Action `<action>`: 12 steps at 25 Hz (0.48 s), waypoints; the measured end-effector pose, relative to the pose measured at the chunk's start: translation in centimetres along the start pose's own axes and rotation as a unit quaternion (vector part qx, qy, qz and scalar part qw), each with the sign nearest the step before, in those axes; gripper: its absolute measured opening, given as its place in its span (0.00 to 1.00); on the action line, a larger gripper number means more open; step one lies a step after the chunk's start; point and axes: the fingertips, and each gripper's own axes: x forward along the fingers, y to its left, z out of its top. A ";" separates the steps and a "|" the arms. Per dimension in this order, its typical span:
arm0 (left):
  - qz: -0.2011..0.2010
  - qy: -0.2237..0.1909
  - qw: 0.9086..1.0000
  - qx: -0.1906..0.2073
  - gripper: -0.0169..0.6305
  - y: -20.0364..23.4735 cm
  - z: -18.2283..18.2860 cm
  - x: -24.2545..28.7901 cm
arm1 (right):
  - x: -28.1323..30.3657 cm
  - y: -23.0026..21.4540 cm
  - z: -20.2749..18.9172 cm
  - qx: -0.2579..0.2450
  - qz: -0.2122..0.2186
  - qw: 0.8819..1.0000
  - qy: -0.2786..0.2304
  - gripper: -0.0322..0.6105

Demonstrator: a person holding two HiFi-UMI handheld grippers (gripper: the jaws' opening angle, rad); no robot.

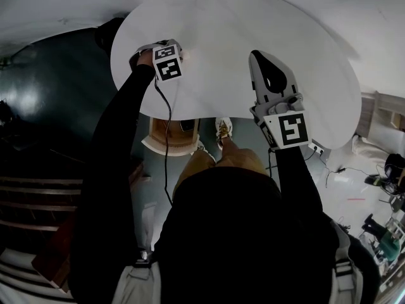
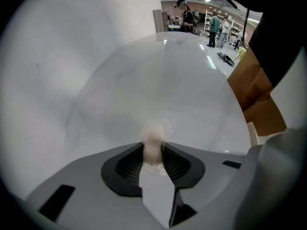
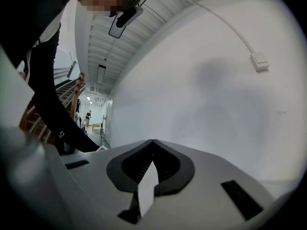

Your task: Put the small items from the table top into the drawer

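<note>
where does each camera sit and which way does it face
Head view: on the person's head, facing steeply down at the white table; shows both black sleeves, legs, the left claw and right claw.
Left gripper view: on the left claw, facing down at the table; its jaws pinch a small pale item.
Right gripper view: on the right claw, facing roughly level at a white wall; jaws together, a black sleeve at left.
Shared: head and left gripper views both show the table.

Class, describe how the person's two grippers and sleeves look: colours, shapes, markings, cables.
The left gripper and right gripper are pale grey with black ribbed pads. Each carries a cube with black-and-white square markers. A black cable runs from the left one. The sleeves are long and black.
</note>
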 end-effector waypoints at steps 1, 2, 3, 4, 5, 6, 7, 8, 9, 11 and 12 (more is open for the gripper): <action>0.014 -0.012 1.000 -0.015 0.22 0.0 0.1 -0.8 | 0.0 0.3 0.2 0.000 0.003 1.000 -0.008 0.09; 0.029 -0.031 0.998 -0.038 0.22 0.1 0.5 -1.9 | 0.0 0.6 0.4 0.000 0.006 1.000 -0.015 0.09; 0.044 -0.056 0.995 -0.069 0.22 0.2 0.9 -3.2 | 0.0 0.9 0.5 0.000 0.010 1.000 -0.017 0.09; 0.059 -0.083 0.989 -0.103 0.22 0.1 1.2 -4.5 | -0.1 1.2 0.5 0.000 0.013 1.000 -0.014 0.09; 0.075 -0.110 0.982 -0.136 0.22 0.0 1.4 -6.0 | -0.1 1.6 0.5 -0.001 0.016 1.000 -0.012 0.09; 0.091 -0.135 0.973 -0.164 0.22 -0.2 1.5 -7.5 | -0.1 2.1 0.6 -0.002 0.022 1.000 -0.014 0.09; 0.107 -0.156 0.964 -0.189 0.22 -0.5 1.4 -9.0 | 0.0 2.7 0.9 -0.004 0.028 0.999 -0.019 0.09; 0.122 -0.175 0.954 -0.211 0.22 -0.9 1.2 -10.6 | 0.0 3.4 1.2 -0.007 0.033 0.999 -0.023 0.09; 0.138 -0.191 0.944 -0.232 0.22 -1.4 0.9 -12.2 | 0.0 4.0 1.5 -0.009 0.037 0.999 -0.026 0.09; 0.168 -0.225 0.920 -0.275 0.22 -2.6 0.1 -15.3 | 0.0 5.3 1.9 -0.012 0.045 0.998 -0.030 0.09; 0.182 -0.243 0.906 -0.296 0.22 -3.3 -0.2 -16.8 | 0.1 5.9 2.0 -0.014 0.050 0.998 -0.031 0.09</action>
